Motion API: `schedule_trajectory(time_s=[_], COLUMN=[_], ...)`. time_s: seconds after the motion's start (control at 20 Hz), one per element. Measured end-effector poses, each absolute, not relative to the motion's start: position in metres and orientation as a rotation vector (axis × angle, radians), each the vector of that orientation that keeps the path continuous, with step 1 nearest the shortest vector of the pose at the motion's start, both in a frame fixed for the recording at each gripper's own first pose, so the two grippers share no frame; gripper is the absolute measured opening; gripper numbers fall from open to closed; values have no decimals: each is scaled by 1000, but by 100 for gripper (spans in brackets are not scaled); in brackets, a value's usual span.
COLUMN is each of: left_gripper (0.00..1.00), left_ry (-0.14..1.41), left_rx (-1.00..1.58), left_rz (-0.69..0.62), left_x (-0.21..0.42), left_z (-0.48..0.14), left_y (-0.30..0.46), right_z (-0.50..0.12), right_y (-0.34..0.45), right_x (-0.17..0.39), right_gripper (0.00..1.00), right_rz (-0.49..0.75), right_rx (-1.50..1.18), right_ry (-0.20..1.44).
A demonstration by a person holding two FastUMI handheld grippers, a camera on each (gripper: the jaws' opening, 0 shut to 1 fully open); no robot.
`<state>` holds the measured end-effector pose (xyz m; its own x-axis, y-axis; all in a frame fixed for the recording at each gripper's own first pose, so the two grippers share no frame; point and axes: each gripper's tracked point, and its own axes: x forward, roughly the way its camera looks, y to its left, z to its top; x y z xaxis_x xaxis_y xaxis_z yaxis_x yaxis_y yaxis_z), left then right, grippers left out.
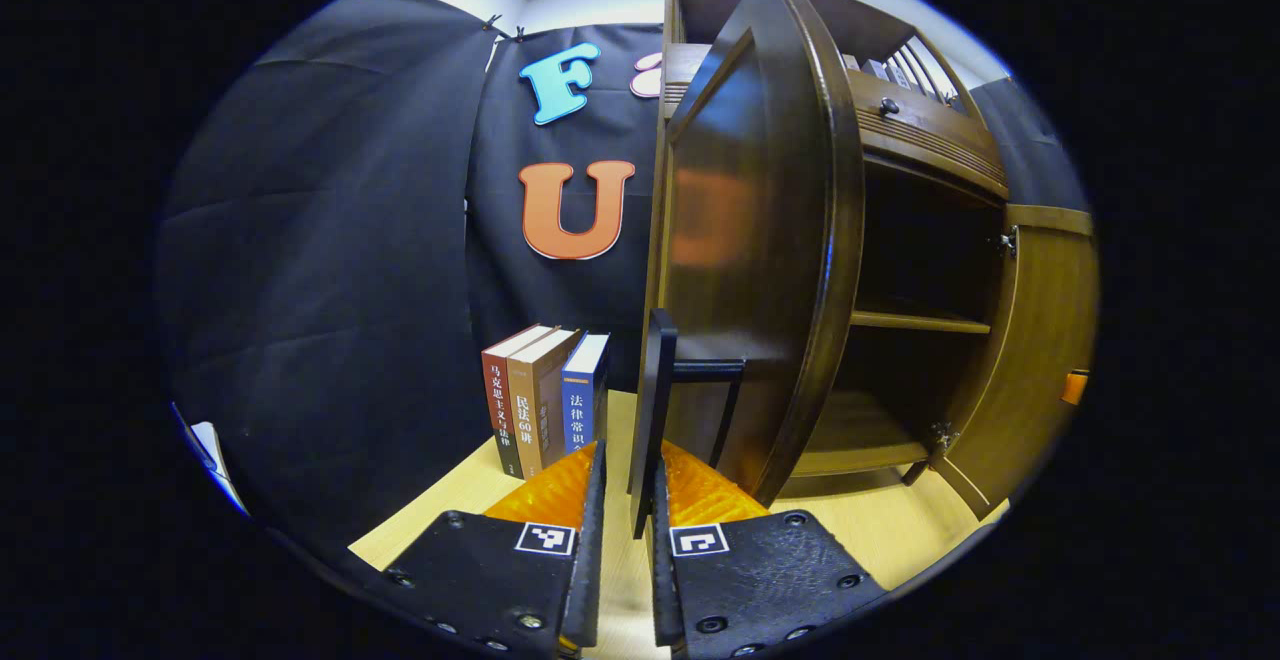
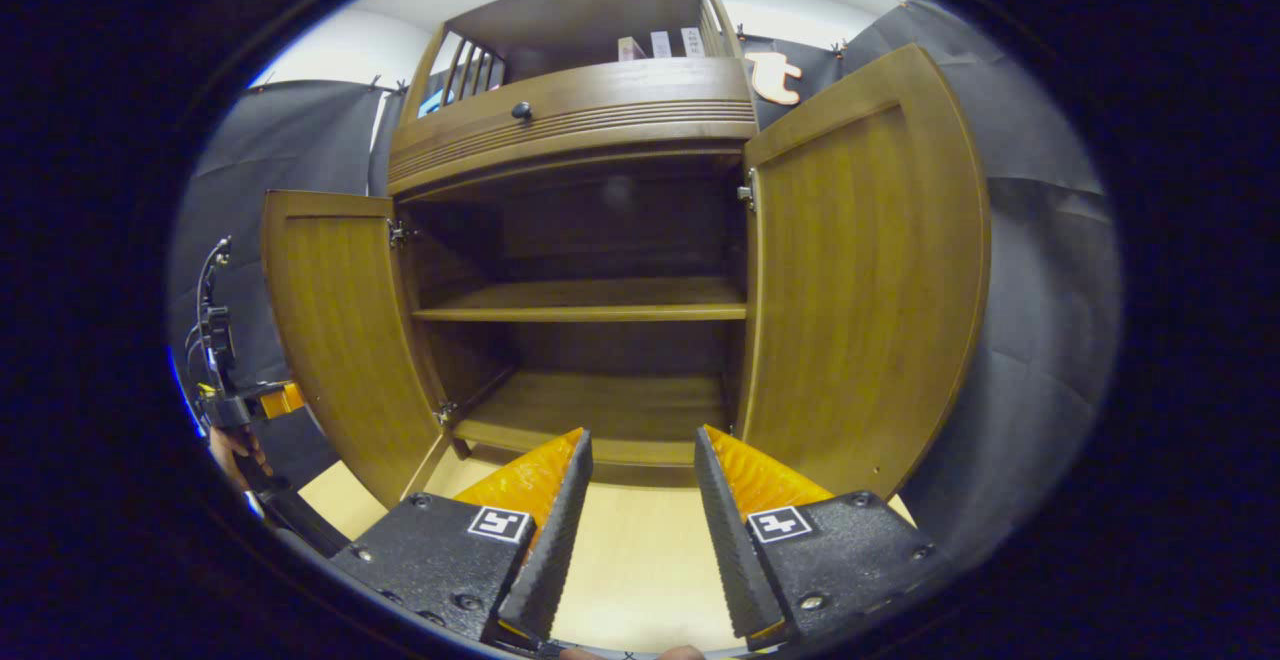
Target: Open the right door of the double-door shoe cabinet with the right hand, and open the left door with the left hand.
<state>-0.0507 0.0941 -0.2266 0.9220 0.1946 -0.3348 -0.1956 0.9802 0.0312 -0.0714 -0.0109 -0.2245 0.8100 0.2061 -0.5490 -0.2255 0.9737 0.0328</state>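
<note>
L gripper (image 1: 628, 500) is clenched on the left door (image 1: 740, 270) handle (image 1: 652, 410); wood is stiff and heavy, I think. R gripper (image 2: 640, 500) is released, near the tabletop (image 2: 640, 560) front edge; the right door (image 2: 860, 280) is swung wide.

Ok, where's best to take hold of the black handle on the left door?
Grip the handle by its upright flat bar, coming straight at its thin edge, jaws on its two broad faces. It stands clear of the left door on a bracket.

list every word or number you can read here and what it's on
"马克思主义与法律", as far as it can be read: red-brown book spine
"民法60讲": tan book spine
"法律常识", with the rest hidden lower down: blue book spine
top-shelf books: too small to read
</note>
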Motion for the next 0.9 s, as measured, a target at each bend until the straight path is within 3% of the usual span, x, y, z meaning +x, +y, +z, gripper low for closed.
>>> schedule_trajectory(time_s=[0.15, 0.2, 0.25, 0.5, 0.55, 0.6, 0.65, 0.9], left_gripper=[21, 34, 22, 22, 32, 20, 18, 20], left_ry=[338, 333, 331, 353, 363, 373, 382, 357], left_rx=[2, 2, -5, 11, 24, 32, 31, 62], left_rz=[181, 177, 170, 143, 157, 182, 208, 358], left_x=[-54, -55, -56, -66, -73, -78, -85, -108], left_z=[-226, -226, -226, -228, -231, -235, -237, -217], left_y=[102, 105, 108, 123, 131, 141, 151, 176], right_z=[-227, -227, -228, -233, -233, -234, -236, -235], right_y=[1, 6, 12, 35, 38, 41, 44, 49], right_x=[-70, -69, -69, -67, -66, -65, -65, -56], right_gripper=[66, 67, 67, 67, 67, 67, 67, 67], right_rz=[247, 253, 260, 295, 298, 300, 304, 295], right_rx=[-48, -52, -57, -84, -83, -83, -82, -84], right_ry=[589, 588, 588, 597, 595, 596, 599, 589])
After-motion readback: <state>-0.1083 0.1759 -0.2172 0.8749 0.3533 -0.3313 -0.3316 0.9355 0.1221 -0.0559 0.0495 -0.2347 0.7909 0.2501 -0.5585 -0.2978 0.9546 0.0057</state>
